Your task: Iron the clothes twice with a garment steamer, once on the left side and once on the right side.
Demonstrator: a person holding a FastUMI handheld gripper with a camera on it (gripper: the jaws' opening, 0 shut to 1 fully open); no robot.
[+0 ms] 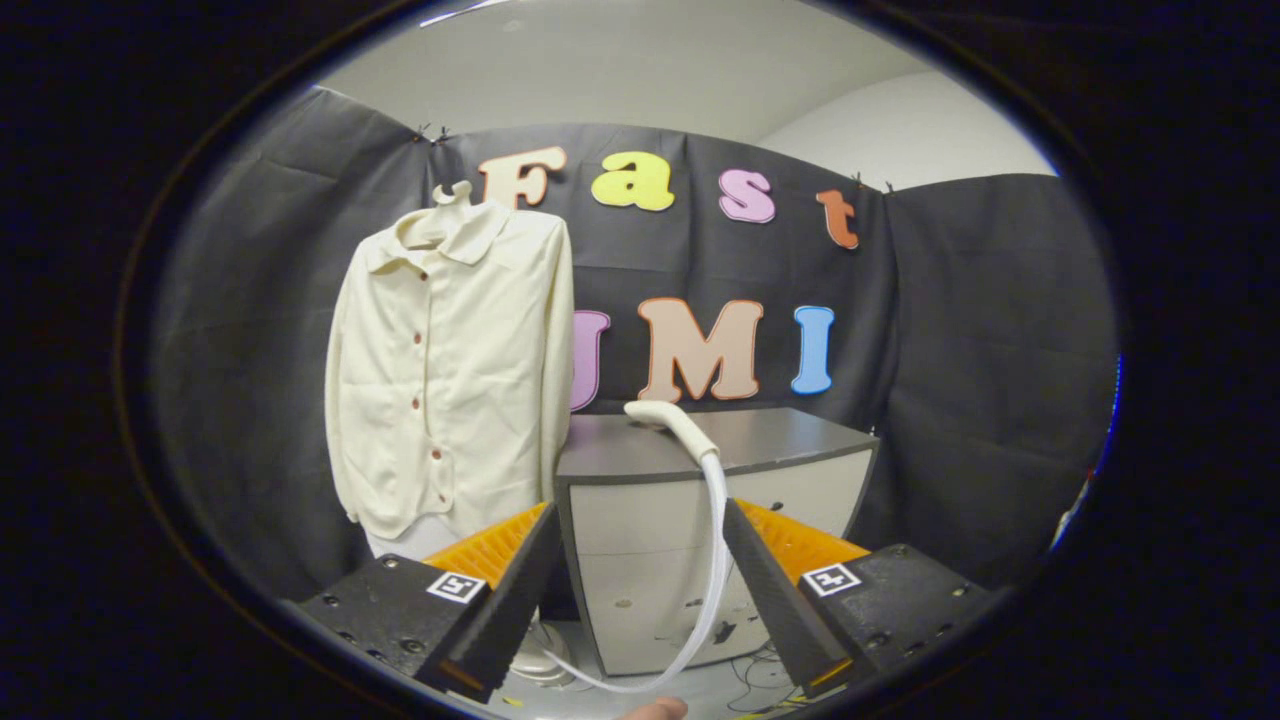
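A cream button-up shirt point(450, 370) hangs on a hanger against the booth wall, beyond my left finger. The white steamer head point(668, 420) lies on top of a grey cabinet point(790, 440), straight ahead and beyond the fingers. Its pale hose point(716, 560) droops down the cabinet front between my fingers and curls along the floor. My gripper point(640, 535) is open, with a wide gap between the fingers and nothing held. It is well short of the steamer head.
The cabinet's pale front point(650, 580) faces me, with cables on the floor point(755, 690) at its foot. A white round base point(540, 660) sits low by the left finger. A fingertip of a person's hand point(655, 710) shows below the hose.
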